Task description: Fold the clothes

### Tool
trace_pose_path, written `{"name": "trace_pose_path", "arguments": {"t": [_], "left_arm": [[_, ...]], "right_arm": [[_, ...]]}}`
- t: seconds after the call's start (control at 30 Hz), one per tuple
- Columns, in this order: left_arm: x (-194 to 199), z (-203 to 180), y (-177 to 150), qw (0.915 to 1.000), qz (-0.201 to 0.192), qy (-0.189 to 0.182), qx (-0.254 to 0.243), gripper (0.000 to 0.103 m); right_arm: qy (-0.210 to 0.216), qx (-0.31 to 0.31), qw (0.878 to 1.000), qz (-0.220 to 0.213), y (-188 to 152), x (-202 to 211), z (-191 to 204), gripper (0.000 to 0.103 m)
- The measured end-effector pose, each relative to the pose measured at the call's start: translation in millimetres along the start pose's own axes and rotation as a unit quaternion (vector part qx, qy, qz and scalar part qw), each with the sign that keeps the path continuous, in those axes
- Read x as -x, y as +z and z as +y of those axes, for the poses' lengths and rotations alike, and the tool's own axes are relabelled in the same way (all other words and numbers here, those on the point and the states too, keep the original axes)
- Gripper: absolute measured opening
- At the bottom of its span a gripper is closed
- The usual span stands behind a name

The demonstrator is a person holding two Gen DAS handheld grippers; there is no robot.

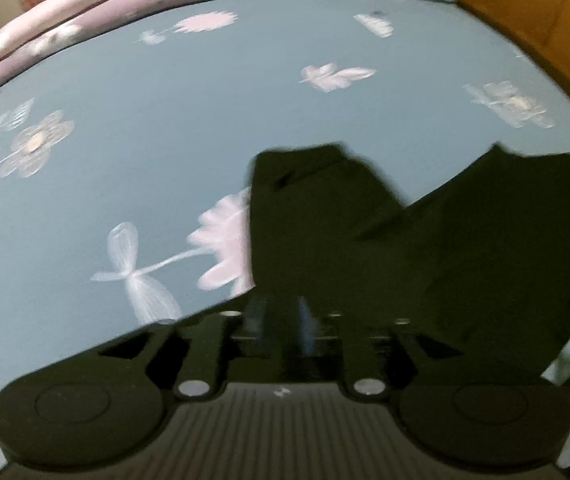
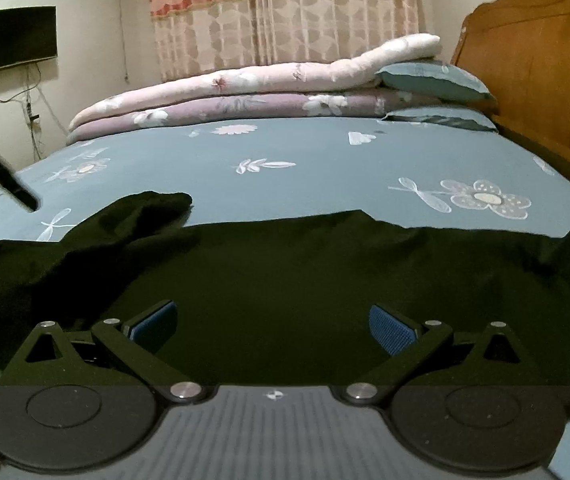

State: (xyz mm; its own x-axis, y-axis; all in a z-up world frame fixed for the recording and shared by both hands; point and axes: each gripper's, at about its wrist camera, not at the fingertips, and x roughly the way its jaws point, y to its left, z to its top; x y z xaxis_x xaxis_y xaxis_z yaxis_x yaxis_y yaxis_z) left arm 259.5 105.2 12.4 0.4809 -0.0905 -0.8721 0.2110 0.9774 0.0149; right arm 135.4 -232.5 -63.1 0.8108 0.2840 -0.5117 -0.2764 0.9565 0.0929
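Two folded quilts [image 2: 245, 92] and two pillows [image 2: 433, 76] are stacked at the far side of the bed [image 2: 305, 152], next to the headboard [image 2: 533, 72]; behind them hang a curtain [image 2: 281, 12] and a monitor [image 2: 15, 36]. A dark garment [image 2: 285, 272] lies spread on the sheet. The right tongs [image 2: 273, 324] are released wide, low over the garment. The left tongs [image 1: 281, 320] are clenched on a raised garment fold.

My left wrist view tilts down close over the blue-grey flowered bedsheet [image 1: 213, 128]; my right looks level across that bedsheet [image 2: 305, 184] toward the orange wooden headboard [image 2: 537, 68].
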Motion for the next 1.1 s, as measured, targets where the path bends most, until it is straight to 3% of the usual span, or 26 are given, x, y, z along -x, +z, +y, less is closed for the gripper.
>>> {"name": "trace_pose_path", "arguments": {"t": [0.07, 0.23, 0.4, 0.53, 0.57, 0.63, 0.67, 0.7, 0.93, 1.1], "left_arm": [[-4.6, -14.8, 12.5, 0.9996, -0.010, -0.025, -0.001, 0.050], [-42.3, -60.0, 41.6, 0.9990, -0.002, -0.044, 0.002, 0.054], [-85.1, -101.1, 59.9, 0.9988, 0.023, 0.029, -0.033, 0.054], [-112.2, -115.1, 65.6, 0.9918, 0.041, 0.102, -0.065, 0.053], [-116.7, -115.1, 65.6, 0.9895, 0.045, 0.117, -0.072, 0.052], [-120.4, -113.0, 65.8, 0.9879, 0.051, 0.124, -0.078, 0.038], [-120.5, -110.6, 65.2, 0.9880, 0.055, 0.122, -0.078, 0.018], [-120.6, -109.0, 64.4, 0.9879, 0.059, 0.119, -0.080, 0.007], [-92.1, -94.1, 52.0, 0.9880, 0.042, 0.109, -0.101, 0.004], [-50.6, -71.1, 31.6, 0.9896, 0.025, 0.098, -0.102, 0.004]], "right_arm": [[0.001, 0.004, 1.000, 0.000, -0.1, 3.2, 2.3, 0.103], [0.001, 0.005, 1.000, 0.006, -5.4, 1.0, 1.6, 0.103], [0.007, -0.008, 1.000, 0.010, -13.0, -1.1, -9.6, 0.103], [0.006, -0.042, 0.999, 0.012, -19.2, -1.6, -25.3, 0.103], [0.005, -0.050, 0.999, 0.012, -20.6, -1.6, -28.6, 0.103], [0.004, -0.065, 0.998, 0.013, -23.2, -1.6, -35.1, 0.103], [0.002, -0.069, 0.998, 0.013, -23.9, -1.3, -37.5, 0.103], [0.001, -0.073, 0.997, 0.012, -24.6, -1.0, -39.7, 0.103], [0.005, -0.077, 0.997, 0.013, -22.1, -1.5, -39.1, 0.103], [0.005, -0.067, 0.998, 0.014, -17.8, -1.5, -31.5, 0.103]]}}
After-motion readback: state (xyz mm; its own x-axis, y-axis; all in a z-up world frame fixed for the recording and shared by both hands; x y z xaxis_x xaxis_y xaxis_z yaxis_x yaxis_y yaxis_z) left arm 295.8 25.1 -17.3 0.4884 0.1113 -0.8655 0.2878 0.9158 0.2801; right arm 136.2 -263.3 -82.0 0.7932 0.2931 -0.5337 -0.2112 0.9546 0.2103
